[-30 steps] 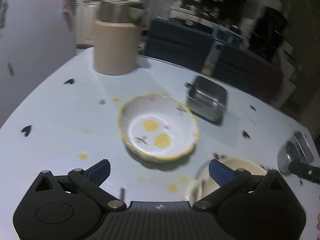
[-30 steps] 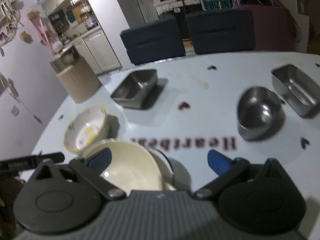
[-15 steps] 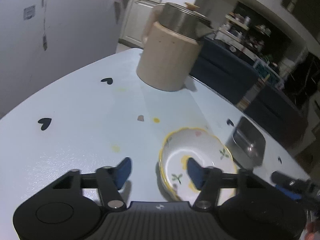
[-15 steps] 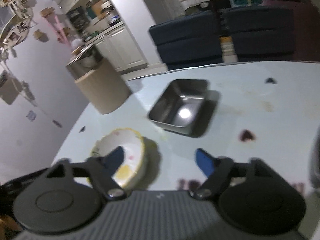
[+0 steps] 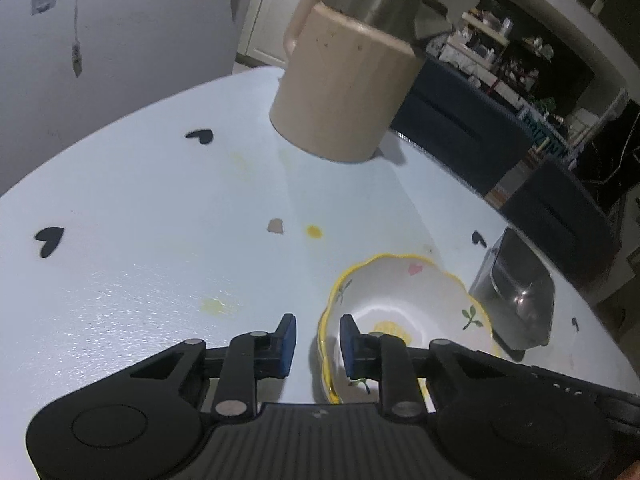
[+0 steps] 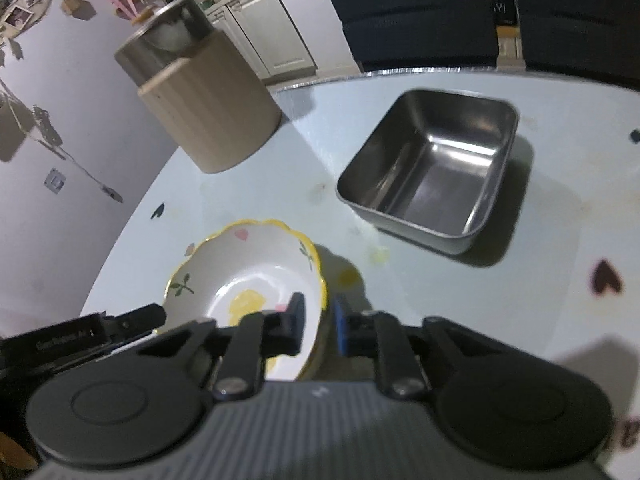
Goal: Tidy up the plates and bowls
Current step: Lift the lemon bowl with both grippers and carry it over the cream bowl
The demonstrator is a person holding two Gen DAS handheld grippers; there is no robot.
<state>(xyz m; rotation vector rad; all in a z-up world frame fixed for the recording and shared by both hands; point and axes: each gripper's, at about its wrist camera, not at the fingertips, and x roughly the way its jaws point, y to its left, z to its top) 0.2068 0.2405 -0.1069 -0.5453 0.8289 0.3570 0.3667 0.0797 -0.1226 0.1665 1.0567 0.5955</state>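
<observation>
The table (image 5: 140, 240) is pale blue with scattered heart marks; its left half is bare, and its curved far edge runs behind the beige canister (image 5: 344, 92), which stands upright at the far side. A rectangular steel tray (image 6: 432, 168) sits open side up right of the canister, well clear of the table edge, its long axis running from near-left to far-right in the right wrist view. The floral bowl (image 6: 248, 272) rests upright on the table, near the tray but apart from it, its yellow scalloped rim facing up. Both grippers tilt steeply down at the bowl from the near side. The left gripper (image 5: 316, 340) straddles the bowl's left rim and the right gripper (image 6: 318, 322) its right rim, one finger inside and one outside; both pairs of jaws have just been closing to a narrow gap, with small clearance still visible around the rim
</observation>
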